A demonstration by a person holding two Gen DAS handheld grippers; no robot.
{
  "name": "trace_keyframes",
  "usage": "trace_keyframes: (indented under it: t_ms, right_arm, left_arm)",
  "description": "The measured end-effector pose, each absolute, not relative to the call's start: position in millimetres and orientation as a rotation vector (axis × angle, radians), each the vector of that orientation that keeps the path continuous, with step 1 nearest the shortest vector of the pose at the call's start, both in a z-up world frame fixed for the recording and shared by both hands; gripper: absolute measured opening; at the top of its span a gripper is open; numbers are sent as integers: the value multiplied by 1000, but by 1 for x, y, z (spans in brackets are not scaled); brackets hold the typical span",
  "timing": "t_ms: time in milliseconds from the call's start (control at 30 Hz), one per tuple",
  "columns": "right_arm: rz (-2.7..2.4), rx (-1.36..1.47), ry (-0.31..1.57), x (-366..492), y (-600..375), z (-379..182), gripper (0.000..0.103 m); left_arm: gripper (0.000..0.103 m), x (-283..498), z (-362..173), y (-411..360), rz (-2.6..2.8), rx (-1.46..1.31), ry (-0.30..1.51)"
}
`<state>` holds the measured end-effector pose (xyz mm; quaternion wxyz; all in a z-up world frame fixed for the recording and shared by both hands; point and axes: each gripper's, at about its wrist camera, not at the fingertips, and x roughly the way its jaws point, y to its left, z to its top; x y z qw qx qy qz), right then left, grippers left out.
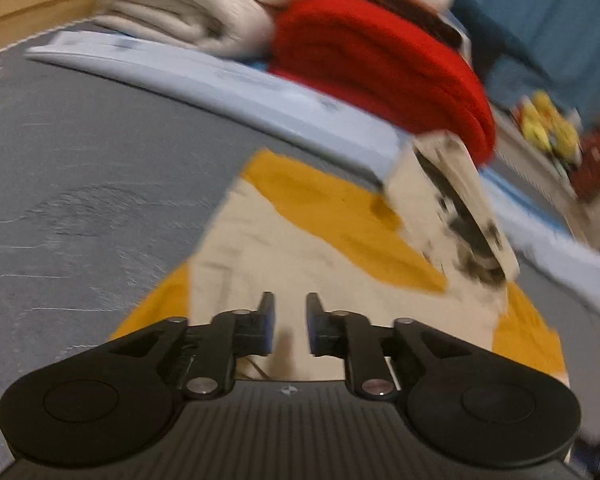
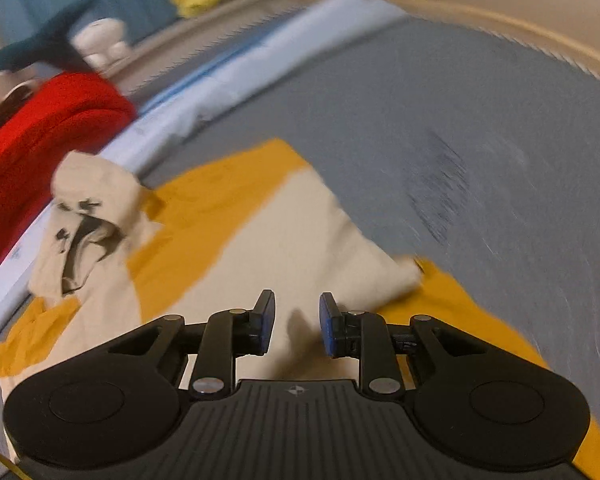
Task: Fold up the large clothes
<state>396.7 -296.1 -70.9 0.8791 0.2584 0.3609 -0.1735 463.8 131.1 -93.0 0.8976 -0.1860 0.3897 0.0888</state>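
The cream-and-mustard garment (image 1: 300, 236) (image 2: 236, 240) lies spread on the grey mattress (image 1: 80, 184) (image 2: 440, 128), its cream hood with dark markings (image 1: 452, 208) (image 2: 88, 224) bunched at the far edge, near the folded red blanket (image 1: 380, 68) (image 2: 48, 132). The left gripper (image 1: 290, 322) hovers over the cream panel, fingers parted by a narrow gap, holding nothing. The right gripper (image 2: 297, 322) hangs over the same cloth, fingers slightly wider apart and empty, with a folded cream corner just right of them.

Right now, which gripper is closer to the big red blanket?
Probably left. The left gripper faces the red blanket across the garment; from the right gripper it lies far off.
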Motion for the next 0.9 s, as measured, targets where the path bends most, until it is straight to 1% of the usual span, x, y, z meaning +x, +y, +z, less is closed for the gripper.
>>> trace_keyframes:
  t_ms: [67, 167, 200, 333, 433, 567, 633, 700, 767, 833, 900]
  right_arm:
    - [-320, 489, 780, 410, -299, -74, 25]
    - [-311, 436, 841, 419, -302, -86, 26]
    - [-308, 427, 867, 420, -303, -90, 26]
    - [-310, 439, 942, 423, -304, -102, 26]
    - [-304, 422, 952, 424, -299, -102, 26]
    - [-303, 420, 953, 421, -297, -100, 26]
    - [-299, 420, 952, 420, -296, -97, 26]
    - [-293, 414, 943, 421, -294, -93, 26]
    - [-284, 407, 933, 419, -294, -88, 26]
    - [-271, 400, 922, 417, -293, -83, 26]
    - [-265, 383, 908, 412, -292, -78, 26]
  left_arm:
    - [32, 471, -108, 127, 175, -352, 889]
    - [32, 478, -139, 130, 198, -357, 1042]
    - [32, 478, -143, 133, 210, -379, 1057]
    - [36, 475, -127, 130, 185, -361, 1018]
    - [36, 471, -119, 128, 173, -309, 982]
    - [36, 480, -132, 124, 180, -312, 1045]
    - [36, 479, -129, 126, 188, -316, 1047]
    - [39, 476, -120, 122, 179, -290, 1019]
    - [49, 473, -109, 115, 167, -247, 975]
    - [54, 468, -98, 107, 157, -199, 932]
    - [56, 463, -89, 98, 141, -153, 891]
